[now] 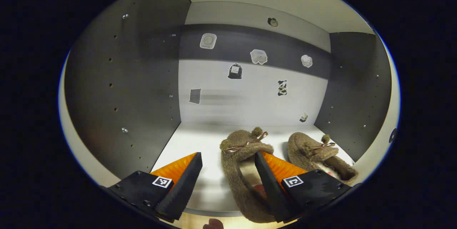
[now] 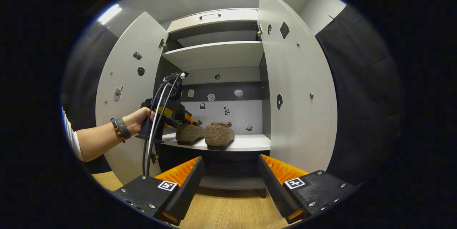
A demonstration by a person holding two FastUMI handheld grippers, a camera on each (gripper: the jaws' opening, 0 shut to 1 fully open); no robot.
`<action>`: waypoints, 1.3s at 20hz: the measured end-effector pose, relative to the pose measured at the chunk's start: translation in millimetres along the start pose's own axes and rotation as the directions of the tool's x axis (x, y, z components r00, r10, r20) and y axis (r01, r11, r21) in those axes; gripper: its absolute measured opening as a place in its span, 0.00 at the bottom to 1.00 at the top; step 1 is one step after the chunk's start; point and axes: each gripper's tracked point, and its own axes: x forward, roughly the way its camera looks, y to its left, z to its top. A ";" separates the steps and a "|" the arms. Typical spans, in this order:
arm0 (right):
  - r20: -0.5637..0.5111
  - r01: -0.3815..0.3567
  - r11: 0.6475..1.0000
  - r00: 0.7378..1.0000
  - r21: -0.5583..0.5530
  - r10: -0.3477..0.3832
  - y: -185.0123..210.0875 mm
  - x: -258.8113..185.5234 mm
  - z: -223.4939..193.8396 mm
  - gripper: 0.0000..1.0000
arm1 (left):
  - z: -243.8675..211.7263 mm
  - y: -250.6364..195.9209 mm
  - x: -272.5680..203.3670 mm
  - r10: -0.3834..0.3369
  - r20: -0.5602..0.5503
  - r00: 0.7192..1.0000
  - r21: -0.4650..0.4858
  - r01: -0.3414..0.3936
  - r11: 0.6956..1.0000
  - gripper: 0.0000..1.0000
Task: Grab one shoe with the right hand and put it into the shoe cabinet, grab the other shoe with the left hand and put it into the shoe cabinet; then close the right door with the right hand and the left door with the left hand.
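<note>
Both brown fuzzy slippers with little ribbon bows sit side by side on the white shelf [image 2: 250, 143] of the pale grey shoe cabinet [image 2: 214, 54] — toes toward the back wall, heels at the front edge. In your left gripper view, the nearer slipper [image 1: 242, 164] has its heel hanging just past the shelf lip, and your left hand-held gripper [image 1: 228, 172] is spread wide: one finger is down inside the slipper's opening, the other stands off over bare shelf, so nothing is clamped. The second slipper [image 1: 317, 154] lies just beside it, close to the dark side wall, its pale lining showing.

From your right gripper view, the same pair reads as two woolly heels — the left one [image 2: 190, 132] partly behind your left hand [image 2: 141, 122] and its tool, the right one [image 2: 219, 135] in plain sight. Your right hand-held gripper [image 2: 230, 175] is held back over the wooden floor [image 2: 228, 207], fingers apart and holding nothing.

Both doors stand swung open: the left door [image 2: 125, 89] behind your forearm, the right door [image 2: 296, 89] angled toward you. Small stickers dot the back panel [image 1: 250, 93] and both doors. Cables trail down from the left tool across the cabinet's front.
</note>
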 end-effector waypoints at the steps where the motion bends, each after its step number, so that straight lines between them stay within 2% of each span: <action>1: 0.000 -0.002 1.000 1.000 -0.001 0.002 0.5 -1.2 -0.2 0.93 | 9.3 -3.6 -13.8 -0.010 0.035 0.999 -0.002 0.010 1.000 0.97; 4: -0.006 -0.016 1.000 1.000 0.022 0.016 3.5 -0.4 -1.3 0.93 | 26.6 -16.9 -65.9 -0.049 0.141 0.989 0.011 0.048 0.999 0.97; 6: 0.000 -0.025 0.999 1.000 0.028 0.025 5.9 0.7 1.7 0.93 | 31.6 -18.9 -100.2 -0.054 0.224 0.973 0.054 0.043 0.998 0.94; 7: 0.003 -0.029 0.999 1.000 0.024 0.029 7.5 0.3 2.4 0.93 | 29.6 -21.4 -115.5 -0.062 0.250 0.966 0.062 0.048 0.997 0.99; 9: 0.013 -0.041 0.999 0.999 0.022 0.041 10.5 0.9 5.8 0.93 | 21.3 -32.7 -145.2 -0.087 0.286 0.954 0.070 0.070 0.995 0.97; 11: 0.019 -0.055 0.998 0.998 0.026 0.054 14.6 1.4 9.4 0.93 | 10.2 -29.6 -168.2 -0.078 0.324 0.943 0.089 0.052 0.995 0.94; 13: 0.029 -0.060 0.998 0.998 0.024 0.060 17.7 1.3 13.5 0.93 | -10.4 -32.8 -193.5 -0.076 0.337 0.938 0.087 0.049 0.995 0.96; 15: 0.038 -0.069 0.997 0.997 0.018 0.068 21.9 -1.8 16.8 0.93 | -40.8 -33.4 -210.7 -0.078 0.326 0.942 0.073 0.058 0.996 0.94; 17: 0.038 -0.075 0.997 0.996 0.009 0.075 25.3 -4.8 16.3 0.93 | -69.1 -24.3 -223.8 -0.053 0.321 0.946 0.063 0.034 0.997 0.99; 20: 0.035 -0.083 0.996 0.996 -0.009 0.084 28.6 -12.1 12.6 0.93 | -108.3 -17.1 -234.0 -0.035 0.297 0.954 0.032 0.027 0.999 0.96; 21: 0.031 -0.083 0.996 0.996 -0.011 0.084 29.0 -13.8 11.1 0.93 | -115.5 -19.1 -238.2 -0.050 0.309 0.950 0.021 0.046 0.999 0.99; 22: 0.021 -0.080 0.997 0.997 -0.006 0.080 28.6 -14.9 9.7 0.93 | -121.4 -17.9 -241.6 -0.050 0.316 0.947 0.018 0.047 0.999 0.95; 26: 0.047 -0.072 0.997 0.996 0.019 0.071 21.9 -24.6 27.6 0.93 | -134.0 -13.8 -255.4 -0.031 0.350 0.936 0.035 0.020 0.999 0.97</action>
